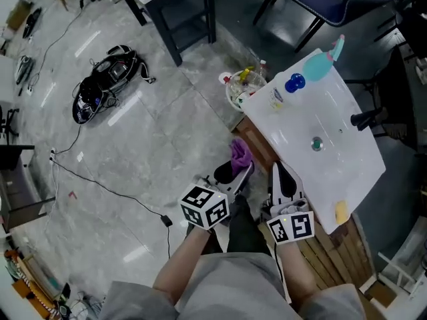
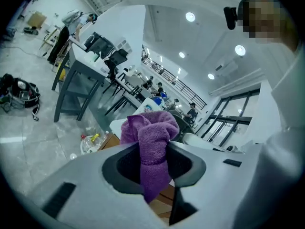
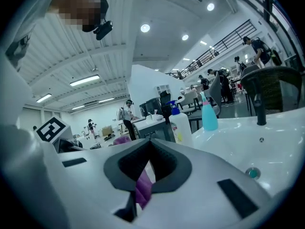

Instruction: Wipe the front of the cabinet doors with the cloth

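My left gripper is shut on a purple cloth, which bunches above the jaws and hangs below them. The cloth is held close to the brown wooden cabinet front under a white sink counter. My right gripper stands beside the left one by the counter's edge, its jaws meeting at the tips with nothing between them. Past the right jaws, part of the purple cloth shows.
On the counter stand a teal spray bottle, a blue-capped pump bottle, a black faucet and a yellow sponge. A bin of bottles sits by the cabinet. A black bag and cable lie on the floor.
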Motion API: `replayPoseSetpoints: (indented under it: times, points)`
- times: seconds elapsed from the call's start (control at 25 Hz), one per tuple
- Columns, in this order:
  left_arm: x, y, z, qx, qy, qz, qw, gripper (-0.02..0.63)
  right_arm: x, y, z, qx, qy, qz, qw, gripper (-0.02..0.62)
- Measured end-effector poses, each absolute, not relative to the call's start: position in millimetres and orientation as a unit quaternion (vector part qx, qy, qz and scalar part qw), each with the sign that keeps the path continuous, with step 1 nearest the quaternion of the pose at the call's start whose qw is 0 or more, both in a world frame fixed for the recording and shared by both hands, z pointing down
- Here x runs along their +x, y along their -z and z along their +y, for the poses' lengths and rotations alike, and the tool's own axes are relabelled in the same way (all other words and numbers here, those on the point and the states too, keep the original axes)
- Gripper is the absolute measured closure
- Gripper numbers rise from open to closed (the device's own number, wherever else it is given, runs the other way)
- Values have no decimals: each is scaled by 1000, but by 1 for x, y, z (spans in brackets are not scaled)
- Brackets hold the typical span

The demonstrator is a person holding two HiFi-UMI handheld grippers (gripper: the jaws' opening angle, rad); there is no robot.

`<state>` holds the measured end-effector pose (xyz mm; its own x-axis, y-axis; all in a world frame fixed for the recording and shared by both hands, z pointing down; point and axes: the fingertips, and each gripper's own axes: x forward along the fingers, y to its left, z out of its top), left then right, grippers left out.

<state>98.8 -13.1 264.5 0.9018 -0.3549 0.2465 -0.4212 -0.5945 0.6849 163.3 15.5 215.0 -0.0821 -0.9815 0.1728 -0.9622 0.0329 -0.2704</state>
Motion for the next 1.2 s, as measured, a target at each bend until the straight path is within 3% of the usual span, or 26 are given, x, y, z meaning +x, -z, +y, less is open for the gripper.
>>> replayPoseSetpoints:
  times: [0.76, 1.2]
  points:
    - [71, -34, -2, 969, -26, -235, 70, 482, 128, -39, 24, -682, 44, 727, 63, 586]
    - [56, -2, 3, 971, -5, -238, 11, 482, 116, -12, 31, -688, 10, 720, 86, 586]
